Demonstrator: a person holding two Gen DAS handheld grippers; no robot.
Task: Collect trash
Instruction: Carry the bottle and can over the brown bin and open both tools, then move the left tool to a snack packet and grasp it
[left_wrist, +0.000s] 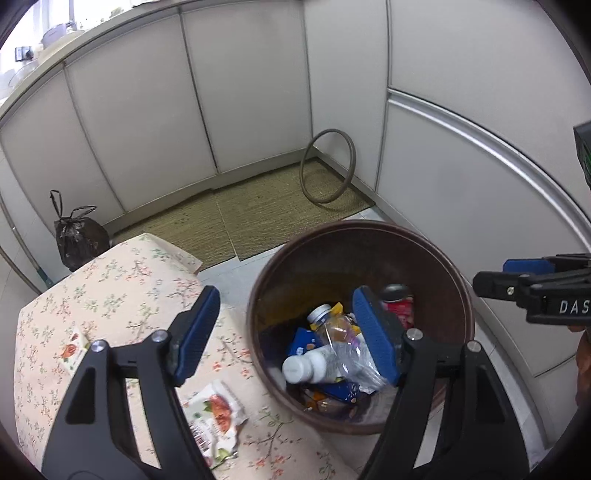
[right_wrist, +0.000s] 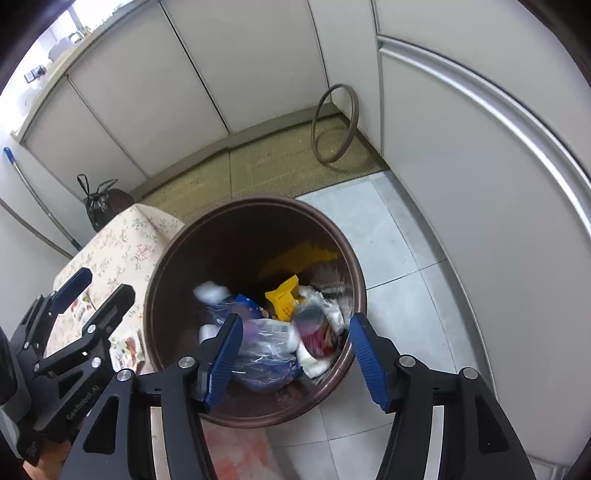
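Note:
A round brown bin (left_wrist: 264, 280) stands on the floor beside a table with a floral cloth (left_wrist: 110, 288). Inside lie white-capped bottles (left_wrist: 310, 363), a clear plastic bag, a yellow packet (right_wrist: 284, 299) and a red can (left_wrist: 400, 304). Some of it is blurred in the right wrist view. My left gripper (left_wrist: 286, 334) is open and empty, over the gap between the table edge and the bin. A torn snack wrapper (left_wrist: 216, 417) and a small packet (left_wrist: 72, 350) lie on the cloth. My right gripper (right_wrist: 295, 354) is open and empty above the bin (right_wrist: 159, 266).
A tied black rubbish bag (left_wrist: 79, 236) sits on the floor behind the table. A brown ring (left_wrist: 327, 166) leans against white cabinets over a woven mat (left_wrist: 240, 218). A mop handle (right_wrist: 33, 195) leans at the left. Grey tile floor (right_wrist: 388, 258) lies right of the bin.

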